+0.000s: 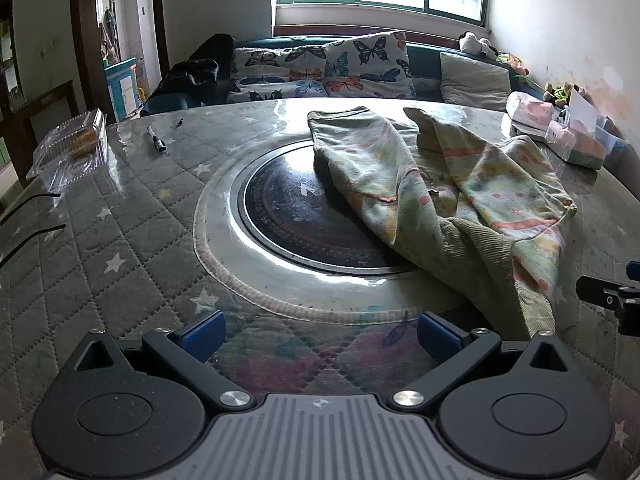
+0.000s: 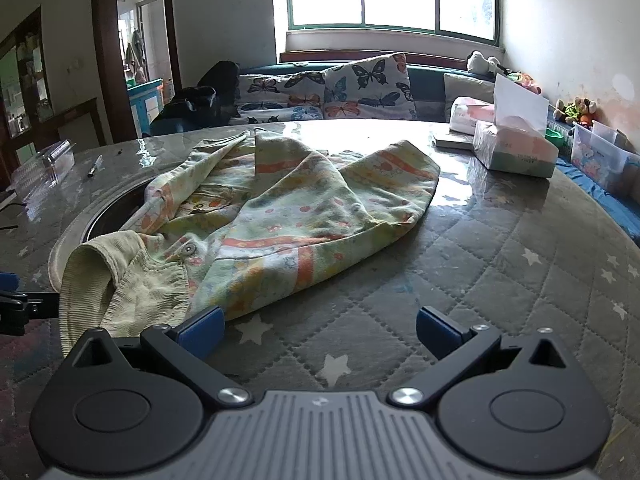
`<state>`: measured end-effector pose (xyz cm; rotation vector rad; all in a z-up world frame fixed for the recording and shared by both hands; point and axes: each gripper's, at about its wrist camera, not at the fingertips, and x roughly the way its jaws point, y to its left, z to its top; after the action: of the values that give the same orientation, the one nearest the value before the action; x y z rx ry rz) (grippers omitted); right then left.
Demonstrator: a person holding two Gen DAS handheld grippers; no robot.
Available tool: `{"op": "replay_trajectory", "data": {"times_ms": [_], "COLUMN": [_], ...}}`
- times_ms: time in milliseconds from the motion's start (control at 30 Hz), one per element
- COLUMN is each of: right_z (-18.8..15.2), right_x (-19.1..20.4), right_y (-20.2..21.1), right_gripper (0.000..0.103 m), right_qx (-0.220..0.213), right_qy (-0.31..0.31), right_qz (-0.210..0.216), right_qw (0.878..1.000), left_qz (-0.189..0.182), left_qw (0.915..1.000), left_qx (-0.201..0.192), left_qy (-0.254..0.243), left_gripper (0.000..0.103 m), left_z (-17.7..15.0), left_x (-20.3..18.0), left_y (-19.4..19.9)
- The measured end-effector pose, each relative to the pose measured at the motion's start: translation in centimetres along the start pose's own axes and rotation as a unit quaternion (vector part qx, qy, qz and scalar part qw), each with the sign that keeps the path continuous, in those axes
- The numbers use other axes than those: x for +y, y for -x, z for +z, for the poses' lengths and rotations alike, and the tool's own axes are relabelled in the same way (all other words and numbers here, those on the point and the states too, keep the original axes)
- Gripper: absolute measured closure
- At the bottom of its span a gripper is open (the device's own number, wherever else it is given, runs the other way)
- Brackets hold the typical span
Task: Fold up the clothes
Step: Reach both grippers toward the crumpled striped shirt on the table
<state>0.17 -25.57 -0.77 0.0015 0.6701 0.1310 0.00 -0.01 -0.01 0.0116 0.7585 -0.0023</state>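
Note:
A small pale green garment (image 1: pixel 448 188) with orange and yellow print and a ribbed green hem lies crumpled on the quilted table, partly over the round black cooktop (image 1: pixel 304 216). In the right wrist view the garment (image 2: pixel 280 208) spreads ahead, its ribbed hem (image 2: pixel 132 280) nearest and a button showing. My left gripper (image 1: pixel 320 334) is open and empty, low over the table, left of the hem. My right gripper (image 2: pixel 318 330) is open and empty, its left finger close to the garment's near edge. The right gripper's tip shows at the left wrist view's right edge (image 1: pixel 612 300).
A clear plastic box (image 1: pixel 76 144) and a pen (image 1: pixel 156 140) lie at the far left. Tissue boxes (image 2: pixel 516 148) and a clear bin (image 2: pixel 600 156) stand at the far right. A sofa with butterfly cushions (image 2: pixel 340 88) runs behind the table.

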Motion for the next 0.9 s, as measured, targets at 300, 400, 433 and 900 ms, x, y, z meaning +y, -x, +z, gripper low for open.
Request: {"op": "replay_trajectory", "data": {"times_ms": [300, 400, 433, 900], "right_z": [0.1, 0.2, 0.2, 1.4], "right_x": [0.4, 0.5, 0.6, 0.8], "right_y": [-0.3, -0.4, -0.4, -1.5], "right_gripper": [0.0, 0.0, 0.0, 0.001], "right_qx": [0.004, 0.006, 0.006, 0.017], "right_qy": [0.0, 0.0, 0.0, 0.015], "right_qz": [0.002, 0.002, 0.002, 0.013], "right_qw": [1.0, 1.0, 1.0, 1.0], "left_qz": [0.0, 0.002, 0.002, 0.006], "left_qw": [1.0, 1.0, 1.0, 0.9999], "left_qx": [0.004, 0.006, 0.005, -0.008], "left_qy": [0.004, 0.005, 0.001, -0.003], "left_gripper": [0.0, 0.0, 0.0, 0.0], "left_z": [0.4, 0.6, 0.5, 2.9], "left_x": [-0.3, -0.2, -0.5, -0.3], "left_y": [0.0, -0.3, -0.2, -0.9]}}
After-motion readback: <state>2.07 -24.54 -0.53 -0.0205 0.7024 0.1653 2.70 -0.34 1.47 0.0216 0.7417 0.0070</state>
